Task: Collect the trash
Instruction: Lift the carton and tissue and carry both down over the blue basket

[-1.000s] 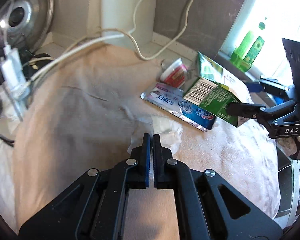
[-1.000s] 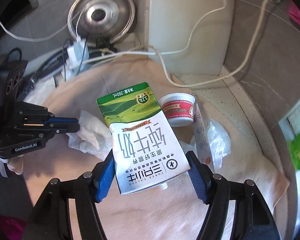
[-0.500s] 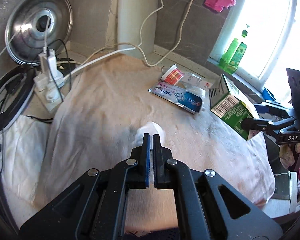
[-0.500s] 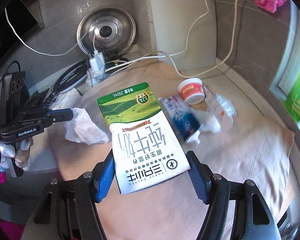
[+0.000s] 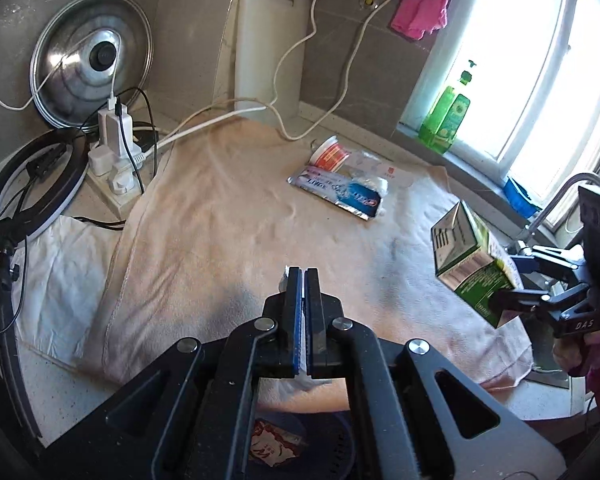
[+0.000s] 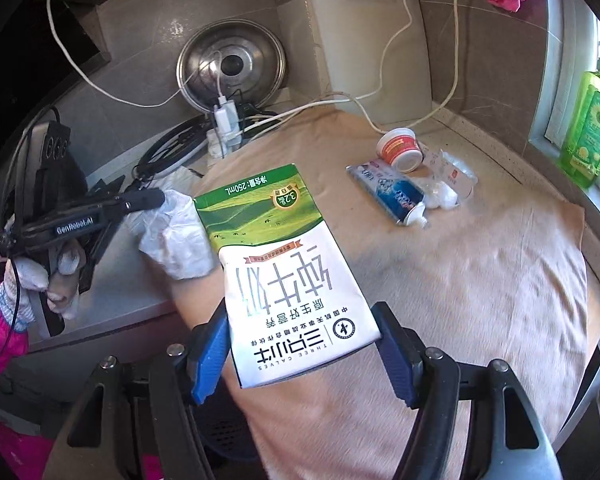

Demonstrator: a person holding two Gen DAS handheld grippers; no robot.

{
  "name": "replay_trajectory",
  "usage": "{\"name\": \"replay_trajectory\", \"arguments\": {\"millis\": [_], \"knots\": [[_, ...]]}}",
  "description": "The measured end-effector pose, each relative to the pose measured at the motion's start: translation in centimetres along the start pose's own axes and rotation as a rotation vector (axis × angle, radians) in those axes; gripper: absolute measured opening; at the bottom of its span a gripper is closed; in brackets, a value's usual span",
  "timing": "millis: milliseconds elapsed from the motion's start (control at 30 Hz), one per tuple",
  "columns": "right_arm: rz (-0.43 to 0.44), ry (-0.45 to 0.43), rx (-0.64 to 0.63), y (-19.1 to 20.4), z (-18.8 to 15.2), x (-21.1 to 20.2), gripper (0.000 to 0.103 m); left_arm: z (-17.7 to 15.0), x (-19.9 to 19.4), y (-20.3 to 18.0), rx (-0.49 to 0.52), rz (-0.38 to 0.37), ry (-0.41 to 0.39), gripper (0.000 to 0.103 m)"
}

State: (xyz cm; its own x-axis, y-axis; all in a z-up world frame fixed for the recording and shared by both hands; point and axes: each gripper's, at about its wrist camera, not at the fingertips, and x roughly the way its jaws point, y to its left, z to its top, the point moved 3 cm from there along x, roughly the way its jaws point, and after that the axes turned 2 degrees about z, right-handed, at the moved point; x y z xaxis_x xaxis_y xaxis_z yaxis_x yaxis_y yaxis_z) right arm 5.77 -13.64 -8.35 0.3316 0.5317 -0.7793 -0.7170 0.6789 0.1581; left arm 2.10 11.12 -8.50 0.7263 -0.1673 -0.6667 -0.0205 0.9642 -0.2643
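Observation:
My left gripper (image 5: 303, 276) is shut on a crumpled white tissue (image 6: 168, 236); in the left wrist view only scraps of it show around the fingers. My right gripper (image 6: 302, 344) is shut on a green and white milk carton (image 6: 284, 272), held tilted above the towel's near right edge (image 5: 468, 256). A toothpaste tube (image 5: 336, 194), a red and white cup (image 5: 330, 154) on its side and a clear wrapper (image 5: 376, 168) lie on the peach towel (image 5: 220, 220) farther back. Below both grippers sits a dark bin (image 5: 332, 440) with a wrapper in it.
A pot lid (image 5: 92, 76), a power strip with plugs (image 5: 116, 148) and a ring light (image 5: 28, 184) crowd the back left. A white cutting board (image 5: 268, 48) leans on the wall, with cables trailing across. A green bottle (image 5: 446, 116) stands on the sill; a faucet (image 5: 560, 196) is at the right.
Both grippers have pulled back from the middle of the towel toward its near edge and risen, carrying the tissue and the carton. The dark bin has come into view below.

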Motion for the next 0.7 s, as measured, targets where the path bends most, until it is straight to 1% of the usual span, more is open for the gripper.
{"name": "replay_trajectory", "arguments": {"millis": [67, 133, 233, 400, 467, 567, 700], "knots": [[0.004, 0.000, 0.001, 0.3, -0.4, -0.3, 0.070, -0.3, -1.1, -0.2, -0.003, -0.008, -0.009, 0.000], [0.015, 0.002, 0.012, 1.1, -1.5, -0.8, 0.070, -0.9, -2.1, -0.3, -0.009, -0.019, -0.010, 0.000], [0.036, 0.010, 0.022, 1.9, -2.7, -1.2, 0.070, -1.6, -2.9, -0.5, -0.016, -0.033, 0.000, 0.000], [0.055, 0.041, 0.033, 3.4, -5.3, -1.3, 0.070, -3.2, -4.3, -1.6, 0.012, -0.056, 0.013, 0.000], [0.052, 0.055, 0.026, 4.2, -6.3, -1.2, 0.070, -4.0, -4.4, -1.9, 0.011, -0.068, 0.028, 0.000], [0.068, 0.084, 0.029, 5.3, -8.1, -0.9, 0.070, -5.5, -4.4, -2.4, 0.007, -0.080, 0.052, 0.000], [0.069, 0.128, 0.028, 6.7, -10.3, -0.1, 0.070, -7.9, -3.5, -2.5, -0.006, -0.090, 0.100, 0.000]]}}
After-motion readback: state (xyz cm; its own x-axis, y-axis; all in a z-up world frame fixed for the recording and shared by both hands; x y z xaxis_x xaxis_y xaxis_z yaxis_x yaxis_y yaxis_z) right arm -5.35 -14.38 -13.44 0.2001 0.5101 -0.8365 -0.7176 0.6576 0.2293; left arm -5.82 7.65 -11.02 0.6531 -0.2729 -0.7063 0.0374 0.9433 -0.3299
